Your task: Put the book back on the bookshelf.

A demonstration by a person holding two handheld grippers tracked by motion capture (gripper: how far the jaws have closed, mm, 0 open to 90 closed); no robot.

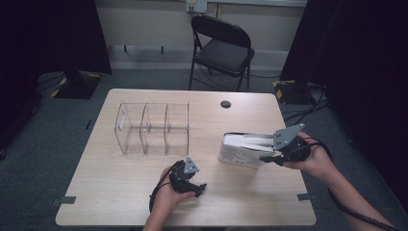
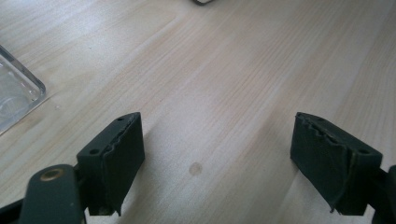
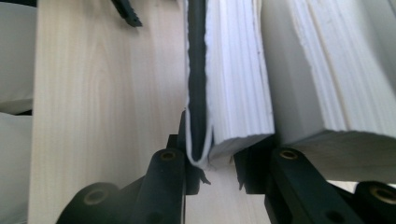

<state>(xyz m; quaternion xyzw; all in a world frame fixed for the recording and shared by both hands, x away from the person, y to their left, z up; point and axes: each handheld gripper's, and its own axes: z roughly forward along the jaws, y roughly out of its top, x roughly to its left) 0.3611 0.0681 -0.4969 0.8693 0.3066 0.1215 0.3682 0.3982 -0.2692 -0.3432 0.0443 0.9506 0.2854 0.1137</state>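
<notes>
Two white books stand on edge at the right of the table (image 1: pixel 110 192). The thinner book (image 3: pixel 238 84), with a dark cover and white pages, is pinched at its near corner by my right gripper (image 3: pixel 212 158); the pads press on both its sides. A thicker white book (image 3: pixel 317 84) leans against it. In the high view the books (image 1: pixel 240 149) sit just left of my right gripper (image 1: pixel 266 157). My left gripper (image 1: pixel 199 189) rests low near the front edge, and its jaws (image 2: pixel 217 135) stand open over bare wood.
A clear acrylic organizer (image 1: pixel 151 127) with three compartments stands at the back left of the table; its corner (image 2: pixel 16 93) lies left of my left gripper. A black round grommet (image 1: pixel 225 104) is near the far edge. A black folding chair (image 1: pixel 223 45) stands behind the table.
</notes>
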